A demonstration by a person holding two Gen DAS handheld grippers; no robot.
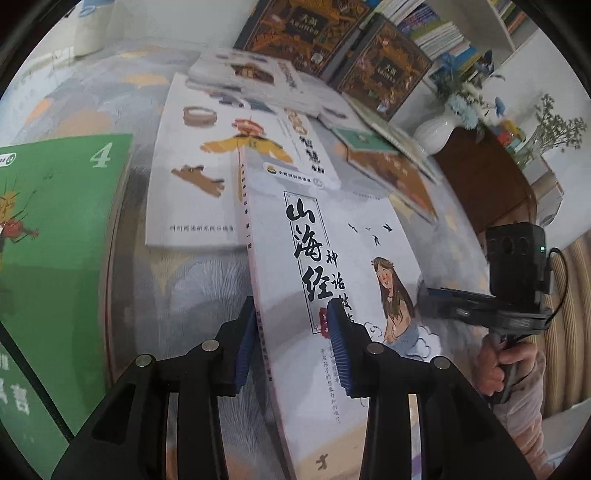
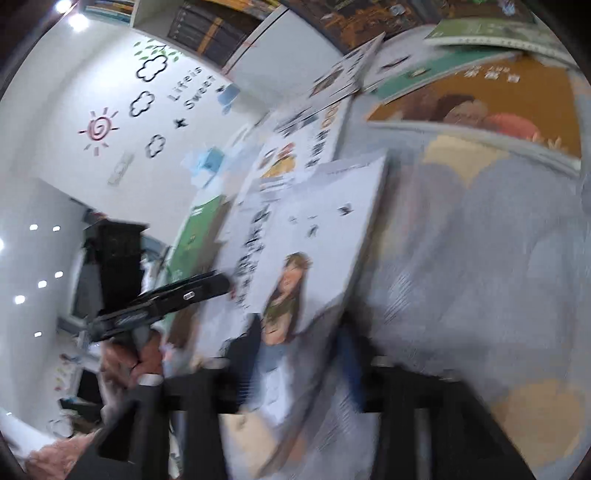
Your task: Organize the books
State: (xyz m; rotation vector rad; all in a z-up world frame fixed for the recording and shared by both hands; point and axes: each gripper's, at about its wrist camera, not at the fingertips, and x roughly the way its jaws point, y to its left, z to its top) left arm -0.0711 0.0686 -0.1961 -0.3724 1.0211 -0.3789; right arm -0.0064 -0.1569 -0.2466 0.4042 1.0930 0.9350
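Left wrist view: evenly lit, soft daylight, mostly sharp; slight softness toward the rim. Right wrist view: heavy motion blur throughout. Ceiling spotlights (image 2: 68, 13) flare white at upper left. Both views show strong fisheye curvature and black vignetted corners.

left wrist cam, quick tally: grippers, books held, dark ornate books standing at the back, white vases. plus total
Grippers: 2 (left gripper, right gripper)
White book held between both: 1
Dark ornate books standing at the back: 2
White vase: 1
Total: 6
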